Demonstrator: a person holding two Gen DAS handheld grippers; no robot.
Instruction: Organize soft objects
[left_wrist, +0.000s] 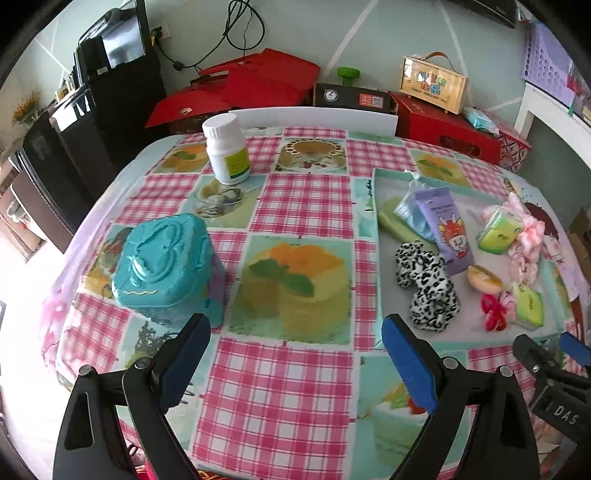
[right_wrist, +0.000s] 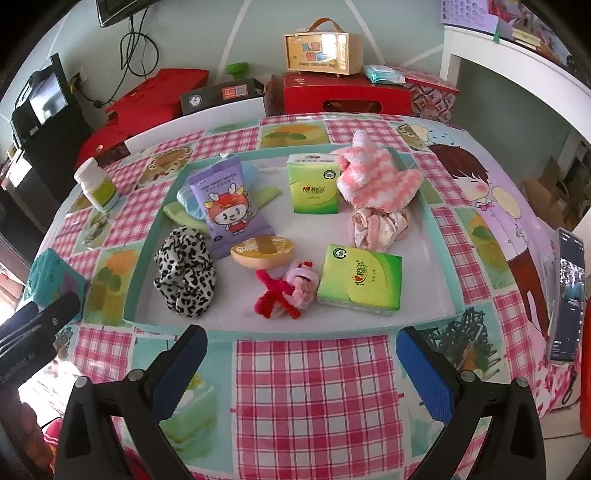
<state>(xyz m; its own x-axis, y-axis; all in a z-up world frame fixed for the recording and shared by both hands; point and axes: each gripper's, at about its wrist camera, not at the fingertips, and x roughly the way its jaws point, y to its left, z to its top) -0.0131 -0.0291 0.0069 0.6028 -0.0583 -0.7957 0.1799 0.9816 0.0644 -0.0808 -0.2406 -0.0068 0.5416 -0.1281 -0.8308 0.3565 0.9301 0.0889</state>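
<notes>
Above the tabletop (right_wrist: 314, 387), both tools hover level: left tool (left_wrist: 295, 354) spread wide and holding nothing, right tool (right_wrist: 301, 360) likewise. Soft items lie in the tray (right_wrist: 147, 266) just ahead of the right tool, the scrunchie (right_wrist: 184, 273) nearest its left finger.

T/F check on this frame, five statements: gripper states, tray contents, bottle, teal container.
1. Both hand-held grippers, left hand-held gripper and right hand-held gripper, are open and hold nothing. True.
2. The leopard-print scrunchie lies in the tray. True.
3. The white bottle has its cap off. False: the cap is on.
4. The tray holds one green tissue pack. False: two, far tissue pack and near tissue pack.
5. The teal container stands in the tray. False: it stands on the tablecloth, apart from the tray.
</notes>
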